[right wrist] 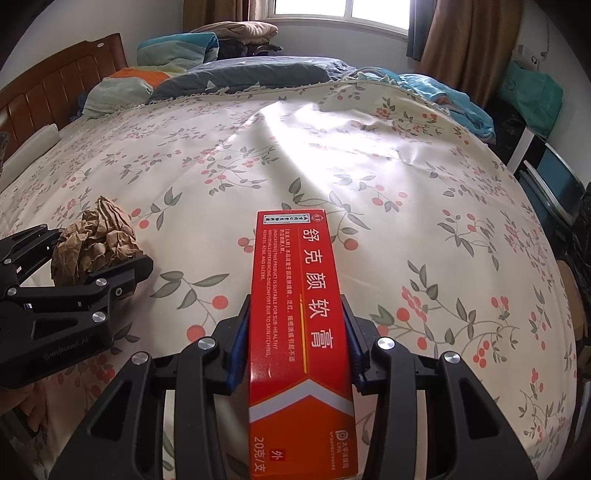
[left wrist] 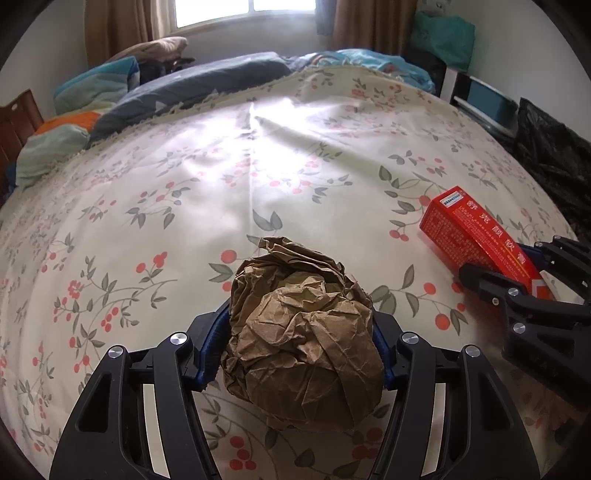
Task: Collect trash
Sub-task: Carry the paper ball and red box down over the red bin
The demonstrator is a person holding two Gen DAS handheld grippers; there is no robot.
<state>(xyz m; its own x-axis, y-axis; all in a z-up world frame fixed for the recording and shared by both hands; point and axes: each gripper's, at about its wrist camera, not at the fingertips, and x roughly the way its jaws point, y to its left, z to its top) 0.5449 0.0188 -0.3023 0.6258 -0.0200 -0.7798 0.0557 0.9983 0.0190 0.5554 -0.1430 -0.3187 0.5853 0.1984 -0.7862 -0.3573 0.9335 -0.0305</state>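
Note:
My left gripper (left wrist: 295, 332) is shut on a crumpled ball of brown paper (left wrist: 301, 343), held just above the floral bedsheet (left wrist: 184, 184). My right gripper (right wrist: 295, 325) is shut on a long red ointment box (right wrist: 297, 332) with white Chinese lettering, gripped by its long sides. In the left wrist view the red box (left wrist: 476, 236) and the right gripper (left wrist: 517, 280) are at the right. In the right wrist view the paper ball (right wrist: 94, 245) and the left gripper (right wrist: 74, 280) are at the left.
Pillows and folded bedding (left wrist: 110, 96) lie along the far side of the bed under a window (right wrist: 340, 11). A wooden headboard (right wrist: 44, 96) is at the left. A black bag (left wrist: 550, 158) and shelving (right wrist: 546, 173) stand beside the bed's right edge.

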